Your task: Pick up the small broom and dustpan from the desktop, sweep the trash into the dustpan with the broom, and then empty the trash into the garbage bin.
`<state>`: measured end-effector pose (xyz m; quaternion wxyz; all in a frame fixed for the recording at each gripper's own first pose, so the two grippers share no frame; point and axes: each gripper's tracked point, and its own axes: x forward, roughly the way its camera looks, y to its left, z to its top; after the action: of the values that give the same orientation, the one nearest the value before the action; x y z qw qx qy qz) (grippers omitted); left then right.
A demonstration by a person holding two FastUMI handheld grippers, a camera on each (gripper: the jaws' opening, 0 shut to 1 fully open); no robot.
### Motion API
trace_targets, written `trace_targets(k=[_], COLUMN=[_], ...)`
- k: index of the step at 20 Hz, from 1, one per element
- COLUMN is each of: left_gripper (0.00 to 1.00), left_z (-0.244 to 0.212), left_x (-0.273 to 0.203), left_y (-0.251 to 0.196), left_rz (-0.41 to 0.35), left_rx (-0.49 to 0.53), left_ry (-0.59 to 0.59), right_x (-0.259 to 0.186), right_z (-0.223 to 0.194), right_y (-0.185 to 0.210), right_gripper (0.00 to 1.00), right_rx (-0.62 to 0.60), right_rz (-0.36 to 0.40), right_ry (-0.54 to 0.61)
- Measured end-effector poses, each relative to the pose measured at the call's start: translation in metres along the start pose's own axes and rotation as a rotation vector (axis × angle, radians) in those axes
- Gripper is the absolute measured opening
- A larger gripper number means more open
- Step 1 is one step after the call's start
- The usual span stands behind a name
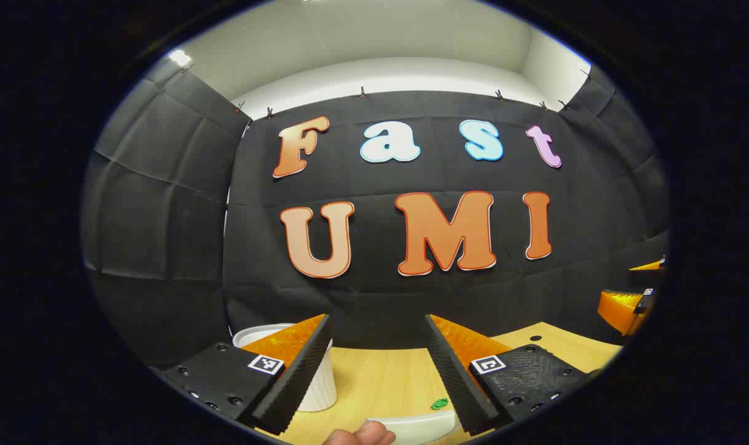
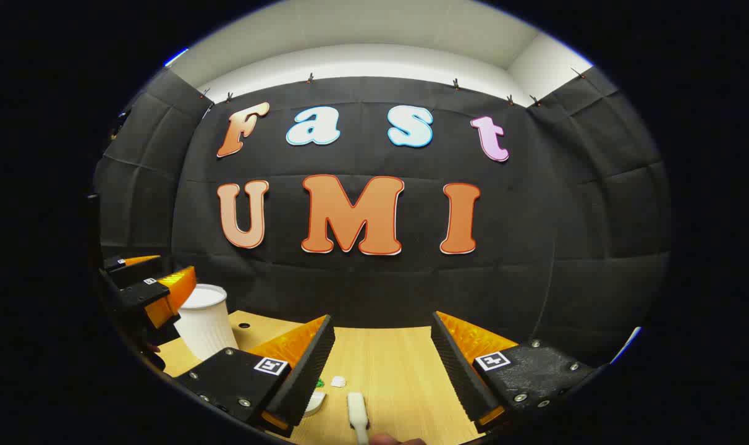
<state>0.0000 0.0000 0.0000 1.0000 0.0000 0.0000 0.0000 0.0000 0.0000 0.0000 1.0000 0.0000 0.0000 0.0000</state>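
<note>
My left gripper [image 1: 377, 319] hovers open over the wooden desktop [image 1: 380, 377], nothing between its fingers. Below it lies a curved white piece [image 1: 421, 426], probably the dustpan, with a green scrap of trash [image 1: 439, 405] beside it. A person's fingertip [image 1: 359, 436] shows at the bottom edge. My right gripper [image 2: 382, 318] is also open and empty. Under it lie a slim white handle [image 2: 357, 415], likely the broom's, a white scrap [image 2: 338, 381] and a green scrap [image 2: 319, 383]. The white ribbed garbage bin [image 2: 204, 327] stands at the left, next to the left gripper [image 2: 155, 290].
The bin [image 1: 317, 386] sits just behind my left finger in the left gripper view. The right gripper [image 1: 628, 306] shows at the far right there. The desktop [image 2: 393, 364] has small round holes [image 2: 243, 325] and ends at the black cloth wall.
</note>
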Motion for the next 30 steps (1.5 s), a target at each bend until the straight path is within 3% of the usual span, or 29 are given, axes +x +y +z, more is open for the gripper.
trace_targets(k=[11,30], left_gripper=[0.96,0.94], left_z=[0.000,-0.007], left_x=[-0.003,-0.006], left_y=[-0.017,-0.017], left_rz=[0.017,0.023], left_rx=[-0.011,-0.011], left_ry=[0.005,0.043], right_x=[0.008,0.009], right_z=[-0.002,-0.020], right_y=[0.012,0.024], right_gripper=[0.94,0.94], right_rx=[-0.005,-0.008], right_rz=[0.078,0.110], right_ry=[-0.015,0.053])
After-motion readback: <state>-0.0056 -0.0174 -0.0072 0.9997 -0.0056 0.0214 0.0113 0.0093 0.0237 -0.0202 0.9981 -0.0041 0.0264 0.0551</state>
